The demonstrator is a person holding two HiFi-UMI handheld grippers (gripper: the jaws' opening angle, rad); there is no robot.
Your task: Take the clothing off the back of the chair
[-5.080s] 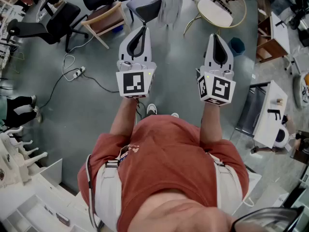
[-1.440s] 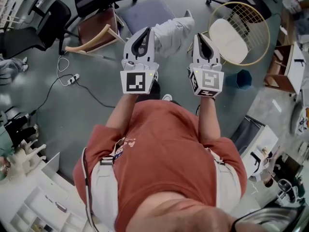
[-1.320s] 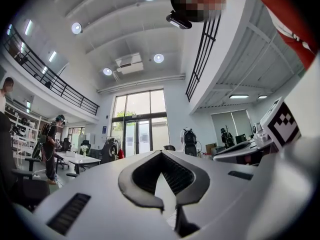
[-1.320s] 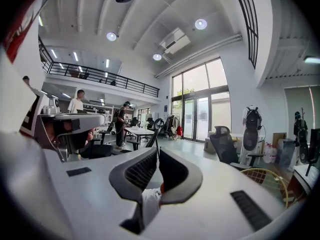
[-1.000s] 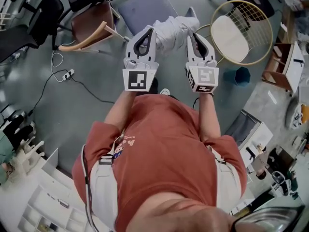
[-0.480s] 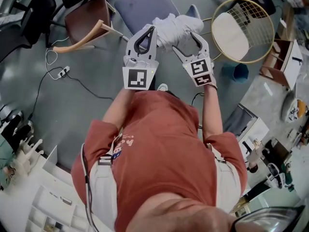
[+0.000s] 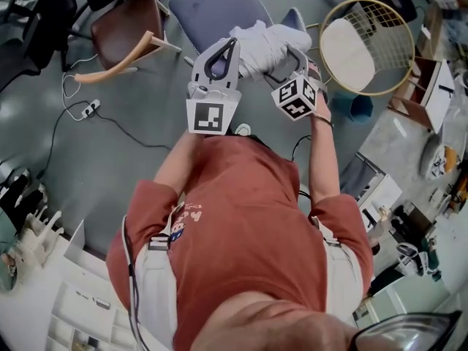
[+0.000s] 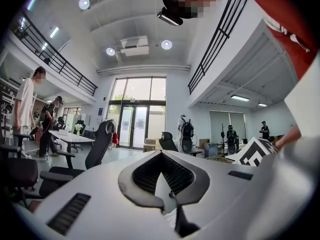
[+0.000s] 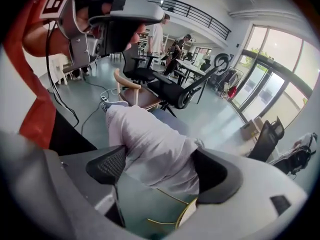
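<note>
Stands at the reach-and-grasp step: tips the right gripper (image 9: 161,173) down over the pale garment (image 7: 265,39) bunched on the back of the blue-grey chair (image 7: 212,6), jaws opening wide with cloth between them but not yet pinched, and holds the left gripper (image 7: 231,46) level just beside, jaws together on nothing. Calls next for sinking the open jaws over a thick fold, closing firmly, then lifting up and clear. Cannot see the backrest itself under the cloth; probably draped over its top edge, though hard to tell where it might snag.
</note>
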